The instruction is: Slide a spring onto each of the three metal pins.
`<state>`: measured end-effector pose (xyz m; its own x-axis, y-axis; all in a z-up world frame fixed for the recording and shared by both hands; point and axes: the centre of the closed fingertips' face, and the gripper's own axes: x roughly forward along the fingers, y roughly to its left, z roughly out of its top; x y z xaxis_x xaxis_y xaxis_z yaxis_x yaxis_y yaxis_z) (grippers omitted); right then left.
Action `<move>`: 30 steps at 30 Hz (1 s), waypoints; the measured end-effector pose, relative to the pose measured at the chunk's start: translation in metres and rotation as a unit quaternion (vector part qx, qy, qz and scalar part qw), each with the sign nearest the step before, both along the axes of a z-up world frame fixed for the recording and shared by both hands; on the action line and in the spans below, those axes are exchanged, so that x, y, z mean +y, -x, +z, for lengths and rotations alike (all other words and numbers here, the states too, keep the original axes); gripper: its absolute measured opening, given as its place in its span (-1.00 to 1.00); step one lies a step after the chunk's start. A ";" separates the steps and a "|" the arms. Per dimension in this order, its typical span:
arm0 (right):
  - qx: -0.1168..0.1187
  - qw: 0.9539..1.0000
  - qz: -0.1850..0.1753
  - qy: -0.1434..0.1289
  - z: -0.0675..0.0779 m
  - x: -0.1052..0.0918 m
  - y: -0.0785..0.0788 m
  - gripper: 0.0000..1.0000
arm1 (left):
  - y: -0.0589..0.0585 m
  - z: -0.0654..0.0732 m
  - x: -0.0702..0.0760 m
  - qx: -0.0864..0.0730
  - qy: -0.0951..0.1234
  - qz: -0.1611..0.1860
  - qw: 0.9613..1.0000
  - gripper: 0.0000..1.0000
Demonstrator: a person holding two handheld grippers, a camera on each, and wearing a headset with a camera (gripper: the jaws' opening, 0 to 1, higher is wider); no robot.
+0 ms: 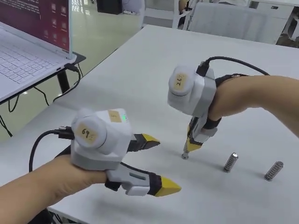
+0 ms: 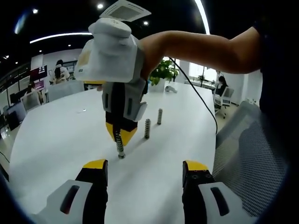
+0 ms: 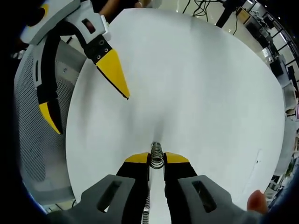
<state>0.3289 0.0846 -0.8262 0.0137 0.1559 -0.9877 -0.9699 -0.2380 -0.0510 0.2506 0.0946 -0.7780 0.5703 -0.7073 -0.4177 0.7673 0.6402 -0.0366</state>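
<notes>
Spring (image 2: 120,145) first: a small steel coil, light as anything. It is stiff across its width but soft along its length, so I expect it to squash or bow if I push it from the top. The wire is smooth and round and could easily skate out of a loose pinch. I judge the best hold is across the sides of the coil, partway up, firm enough to steer it without crushing the turns or closing the bore the pin has to pass through.

That is roughly the hold I have now. The right gripper (image 3: 157,158) has its yellow tips clamped on the coil from both sides. It points straight down with the coil in line with the jaws, and a few turns stick out beyond the tips. The coil's lower end is down at the white table (image 1: 154,70), at a bit of bright metal I take for the pin (image 1: 185,156). I cannot tell how far the pin runs up inside.

The two other springs (image 1: 230,162) stand upright on the table in a row just to the right. The nearer one has a metal tip showing at its top, so I judge those two are already on their pins.

My left gripper (image 1: 167,163) hovers near the work on the other side, jaws apart and holding nothing. An open laptop (image 1: 28,46) sits well away on a separate stand.
</notes>
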 end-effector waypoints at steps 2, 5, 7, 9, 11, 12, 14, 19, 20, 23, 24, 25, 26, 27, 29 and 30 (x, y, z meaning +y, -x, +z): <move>0.000 1.000 0.000 0.002 -0.002 0.000 0.000 -0.82 | 0.000 -0.001 0.000 0.002 -0.002 0.001 1.000 0.20; 0.001 1.000 -0.002 0.003 -0.005 0.000 0.000 -0.82 | 0.001 -0.002 0.001 0.005 -0.003 0.002 1.000 0.21; 0.002 1.000 -0.004 0.005 -0.007 0.000 0.000 -0.82 | 0.000 -0.002 0.001 0.007 -0.002 0.002 1.000 0.21; 0.001 1.000 -0.004 0.007 -0.008 -0.001 0.001 -0.82 | 0.000 -0.002 0.002 0.005 -0.002 0.003 1.000 0.22; 0.001 1.000 -0.003 0.008 -0.011 0.000 -0.001 -0.82 | 0.000 -0.002 0.002 0.006 -0.002 0.005 1.000 0.22; 0.002 1.000 -0.003 0.008 -0.012 0.000 -0.003 -0.82 | 0.000 -0.002 0.002 0.006 -0.002 0.005 1.000 0.23; 0.002 1.000 -0.003 0.008 -0.013 0.000 -0.002 -0.82 | 0.000 -0.003 0.002 0.006 -0.003 0.004 1.000 0.23; 0.004 1.000 -0.005 0.010 -0.016 -0.001 0.001 -0.82 | 0.001 -0.003 0.002 0.008 -0.004 0.003 1.000 0.21; 0.005 1.000 -0.005 0.011 -0.017 -0.001 0.002 -0.82 | 0.001 -0.004 0.002 0.010 -0.005 0.003 1.000 0.20; 0.005 1.000 -0.004 0.013 -0.020 -0.001 0.002 -0.82 | 0.001 -0.004 0.002 0.010 -0.007 0.003 1.000 0.20; 0.006 1.000 -0.004 0.013 -0.021 0.000 0.001 -0.82 | 0.001 -0.004 0.002 0.010 -0.006 0.004 1.000 0.20; 0.006 1.000 -0.004 0.013 -0.021 0.000 0.000 -0.82 | 0.001 -0.004 0.002 0.009 -0.005 0.005 1.000 0.20; 0.007 1.000 -0.005 0.013 -0.021 0.000 0.001 -0.82 | 0.001 -0.004 0.002 0.009 -0.005 0.005 1.000 0.20; 0.007 1.000 -0.005 0.014 -0.022 0.000 0.001 -0.82 | 0.001 -0.004 0.002 0.009 -0.005 0.005 1.000 0.20; 0.009 1.000 -0.006 0.015 -0.024 -0.001 0.001 -0.81 | 0.001 -0.004 0.002 0.009 -0.005 0.005 1.000 0.20; 0.009 1.000 -0.006 0.015 -0.025 -0.001 0.000 -0.81 | 0.001 -0.004 0.002 0.009 -0.006 0.005 1.000 0.20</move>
